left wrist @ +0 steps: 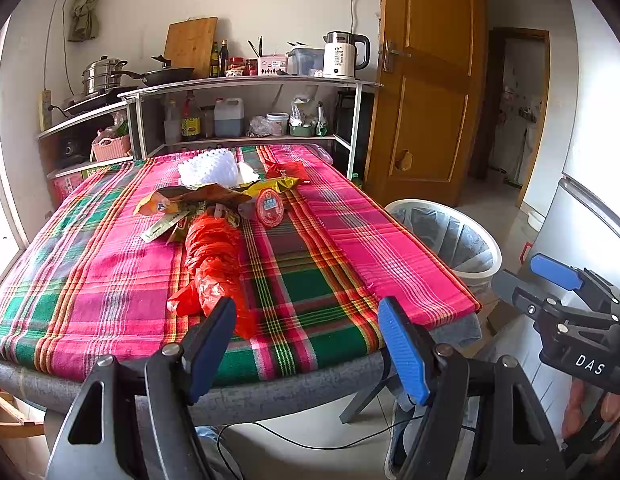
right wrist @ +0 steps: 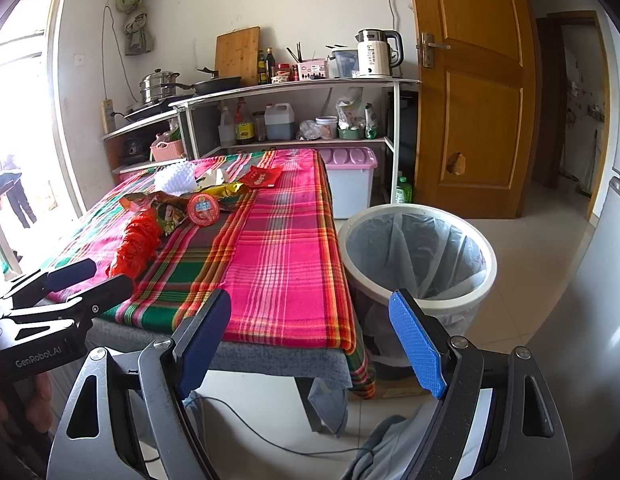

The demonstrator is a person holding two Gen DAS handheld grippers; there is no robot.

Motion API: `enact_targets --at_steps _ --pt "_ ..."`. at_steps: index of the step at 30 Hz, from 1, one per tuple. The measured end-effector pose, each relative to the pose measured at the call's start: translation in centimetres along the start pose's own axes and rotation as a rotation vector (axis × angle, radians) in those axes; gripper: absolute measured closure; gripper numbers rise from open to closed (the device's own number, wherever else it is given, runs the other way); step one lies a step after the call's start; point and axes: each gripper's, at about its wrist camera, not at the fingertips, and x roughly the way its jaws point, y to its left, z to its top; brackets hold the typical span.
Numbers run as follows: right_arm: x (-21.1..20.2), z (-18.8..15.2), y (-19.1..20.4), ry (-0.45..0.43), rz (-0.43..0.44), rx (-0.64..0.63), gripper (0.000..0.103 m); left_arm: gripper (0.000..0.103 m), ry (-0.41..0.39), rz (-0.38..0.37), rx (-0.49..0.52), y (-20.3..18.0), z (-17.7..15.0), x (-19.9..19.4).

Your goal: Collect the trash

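Observation:
Trash lies on the plaid-covered table [left wrist: 329,272]: a crumpled red plastic bag [left wrist: 214,260], snack wrappers [left wrist: 190,200], a round red-lidded cup [left wrist: 270,207], a yellow wrapper [left wrist: 278,185], white foam netting [left wrist: 209,167] and a red packet [left wrist: 288,169]. The lined white trash bin [right wrist: 419,256] stands on the floor right of the table. My left gripper [left wrist: 308,320] is open and empty at the table's near edge, its left finger just before the red bag. My right gripper [right wrist: 310,316] is open and empty, off the table's near right corner, beside the bin.
A shelf unit [left wrist: 246,84] with pots, bottles and a kettle [left wrist: 343,54] stands behind the table. A wooden door [left wrist: 425,80] is open at right. A lilac-lidded storage box [right wrist: 351,178] sits behind the bin. Cables run on the floor [right wrist: 529,248].

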Motion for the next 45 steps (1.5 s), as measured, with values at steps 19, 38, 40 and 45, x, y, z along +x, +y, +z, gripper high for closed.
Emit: enact_targets --at_steps 19,38,40,45 --pt "0.3 0.0 0.0 0.007 0.0 0.001 0.021 0.028 0.0 -0.003 -0.001 0.3 -0.2 -0.1" --pt "1.9 0.4 0.7 0.032 0.024 -0.019 0.021 0.028 0.018 0.003 -0.037 2.2 0.3 0.7" --pt "2.3 0.7 1.0 0.035 0.037 -0.026 0.021 0.028 0.029 0.022 -0.041 2.8 0.6 1.1" --pt "3.6 1.6 2.0 0.037 0.071 -0.051 0.021 0.028 0.029 0.041 -0.056 4.1 1.4 1.9"
